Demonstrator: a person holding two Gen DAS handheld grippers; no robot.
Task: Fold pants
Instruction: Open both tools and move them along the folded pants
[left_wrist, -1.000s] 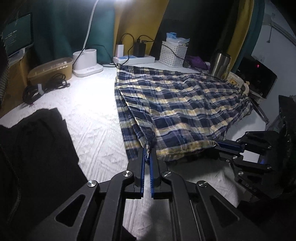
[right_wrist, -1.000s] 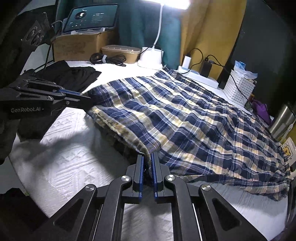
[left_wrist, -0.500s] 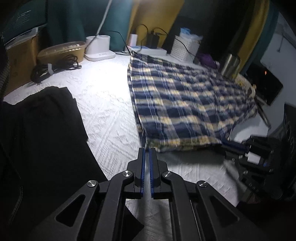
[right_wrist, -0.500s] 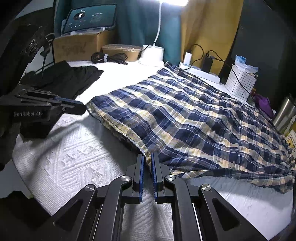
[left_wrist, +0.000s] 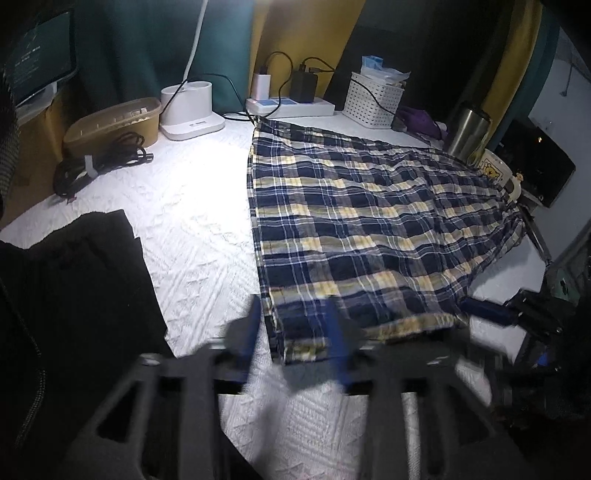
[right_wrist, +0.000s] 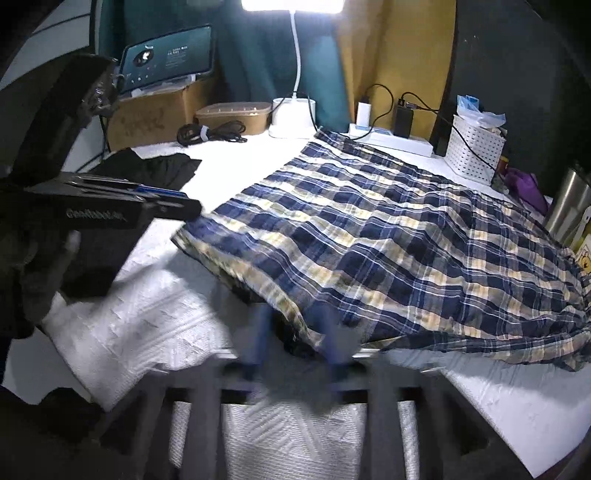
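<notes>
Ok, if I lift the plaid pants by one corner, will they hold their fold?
Probably not. The plaid pants look thin and crinkled, so they would likely droop. Their layered near edge may separate. On the textured white cover they might drag rather than slide.

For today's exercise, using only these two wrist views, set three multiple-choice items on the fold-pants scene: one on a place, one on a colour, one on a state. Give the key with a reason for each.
1. Where does the white perforated basket stand?
A. at the far edge, beside the power strip
B. on top of the plaid pants
C. on the black garment

2. What colours are the plaid pants?
A. red and green
B. navy, white and pale yellow
C. plain grey

3. How do the pants lie?
A. hung up
B. rolled into a ball
C. spread flat on the white cover

Key: 1 A, the basket sits at the back next to the strip with its chargers. 2 B, the checks show dark blue, white and yellow. 3 C, the cloth lies flat, with the left gripper and right gripper opening at its near edge.
</notes>
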